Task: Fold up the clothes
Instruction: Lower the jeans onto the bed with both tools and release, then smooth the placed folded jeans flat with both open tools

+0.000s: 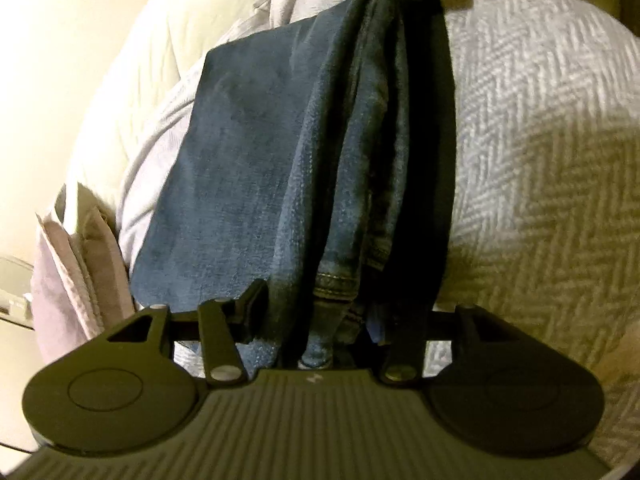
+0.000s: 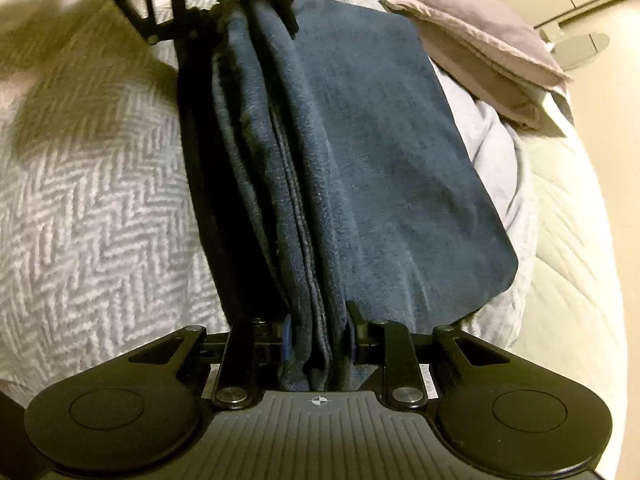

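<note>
Jeans (image 1: 248,168), folded into a thick blue bundle, run straight between our two grippers, and that long axis is what the coming move depends on. We hold one end in the left gripper (image 1: 316,320), clamped on bunched denim with a stitched hem showing just ahead of the pads; the other end sits in the right gripper (image 2: 318,336), pinched tight on a stack of layers. Each camera looks down the length of the bundle and finds the other gripper at its far end, at the top of the picture, so we face one another along the cloth.

The gathered edge hangs taut between us while the wide flat panel spreads off to one side, lying on the herringbone blanket (image 1: 540,128) that covers the bed. Beyond that panel we see a pale rumpled sheet (image 2: 492,136) and a mauve pillow (image 2: 480,36), near but not touching the denim as far as we can tell.

Neither hand is nearer: both sit at the ends. We judge the next step is to lay the held edge down across the flat panel, keeping both ends level so the layers do not slip apart
</note>
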